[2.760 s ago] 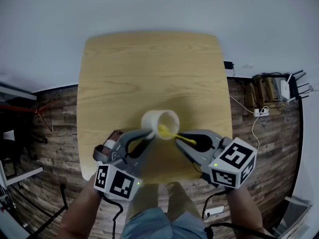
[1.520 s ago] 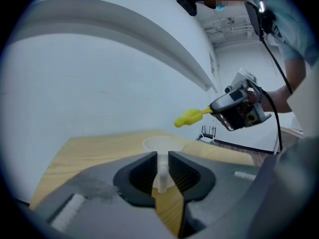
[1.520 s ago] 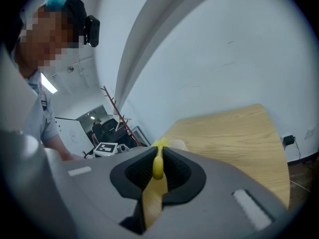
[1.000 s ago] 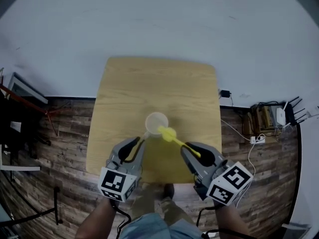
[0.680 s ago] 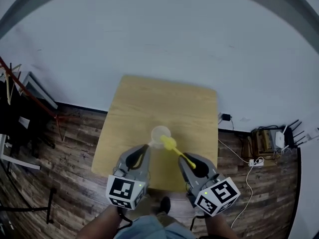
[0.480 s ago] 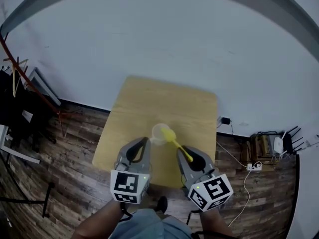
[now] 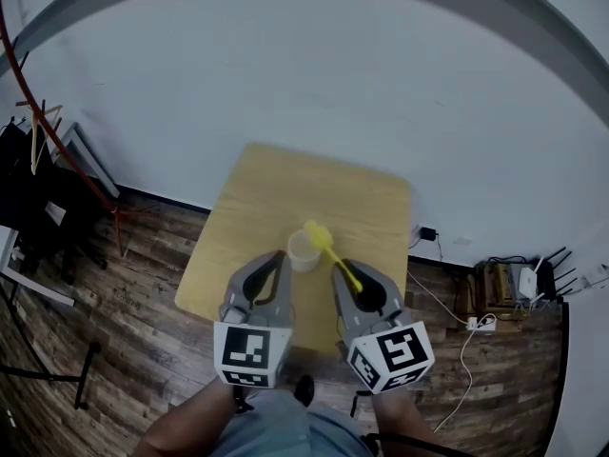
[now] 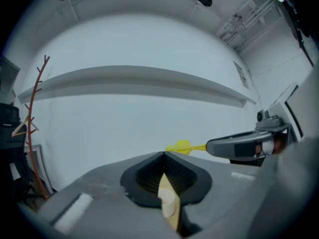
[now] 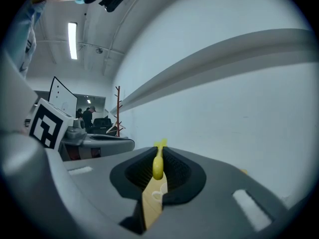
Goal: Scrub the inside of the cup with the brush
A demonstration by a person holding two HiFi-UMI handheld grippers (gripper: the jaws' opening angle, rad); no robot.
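A pale cup [image 7: 303, 249] stands upright on the wooden table [image 7: 285, 188], free of both grippers. My left gripper [image 7: 278, 257] hangs just short of it, shut and empty; through its slit in the left gripper view a strip of the cup [image 8: 168, 203] shows. My right gripper [image 7: 340, 270] is shut on the yellow brush's handle [image 7: 344, 272]. The brush head [image 7: 317, 235] is in the air by the cup's right rim, outside the cup. In the right gripper view the brush [image 9: 158, 166] sticks out between the jaws, with the cup [image 9: 158, 195] below it.
A coat stand [image 7: 38, 141] and dark furniture are at the left over the wood floor. Cables and a power strip [image 7: 490, 298] lie at the right. A white wall rises behind the table. People stand far off in the right gripper view [image 9: 89, 116].
The left gripper has let go of the cup, shut, and drawn back. The brush has come out of the cup. Both grippers pulled toward me and the view rose.
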